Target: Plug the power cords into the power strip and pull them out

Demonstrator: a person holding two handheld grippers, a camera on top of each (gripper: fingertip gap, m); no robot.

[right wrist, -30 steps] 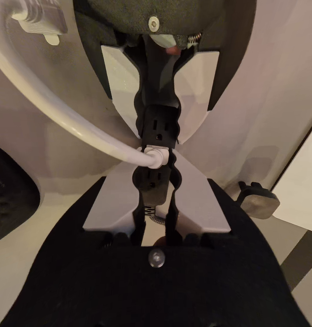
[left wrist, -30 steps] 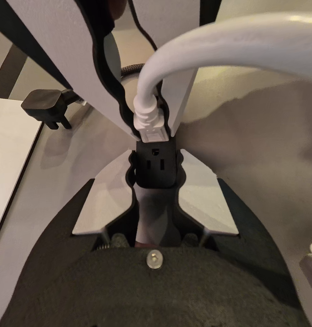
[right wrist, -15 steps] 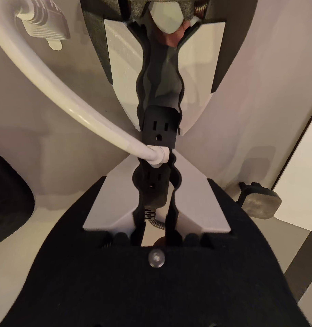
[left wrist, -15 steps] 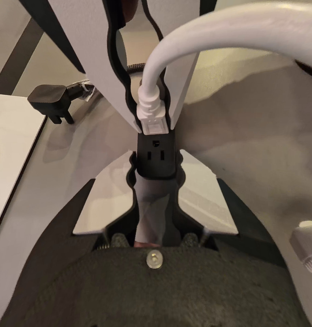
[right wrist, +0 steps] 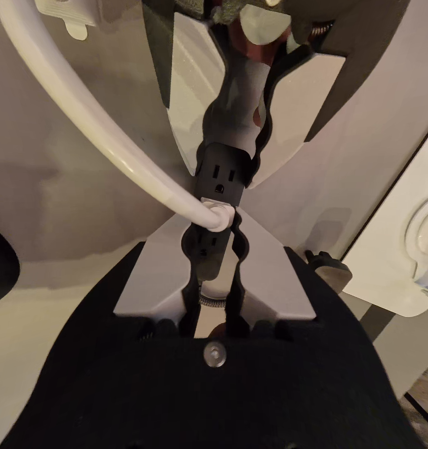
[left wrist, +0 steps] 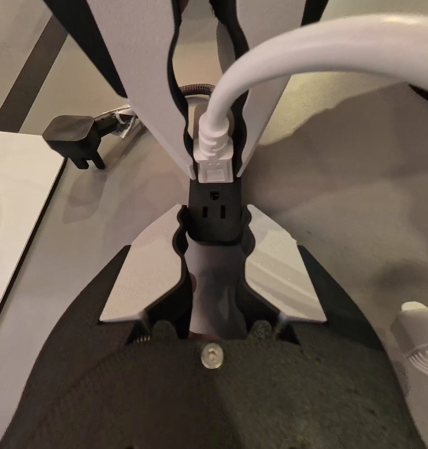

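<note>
- Power strip (left wrist: 214, 213), black, lies lengthwise on the pale bench (left wrist: 115, 199), between the two sets of tongs, which face each other end to end.
- Left tongs (left wrist: 214, 218): clamped on the near end of the strip; the dark wavy pads press both side walls. One free outlet shows just ahead of the fingertips.
- Right tongs (right wrist: 211, 240): closed around the strip's opposite end, in line with the white plug (right wrist: 218, 213). From the left wrist view the fingertips (left wrist: 188, 167) flank the plug on both sides; whether the pads bear on the plug or on the strip body cannot be told.
- White plug sits in the middle outlet, flush on the strip face. Its thick white cord (left wrist: 329, 48) arcs up and away to the left tongs' right side.
- A second free outlet (right wrist: 208, 245) shows between the right tongs' fingers, nearer their base.
- Braided dark cable (right wrist: 211, 300) leaves the strip's end on the right-tongs side.
- Black plug (left wrist: 73, 139), prongs down, rests on the bench just beside a white board (left wrist: 18, 189); well apart from the strip.
- Another white plug (right wrist: 64, 14), unplugged, lies on the bench beside the left tongs.
</note>
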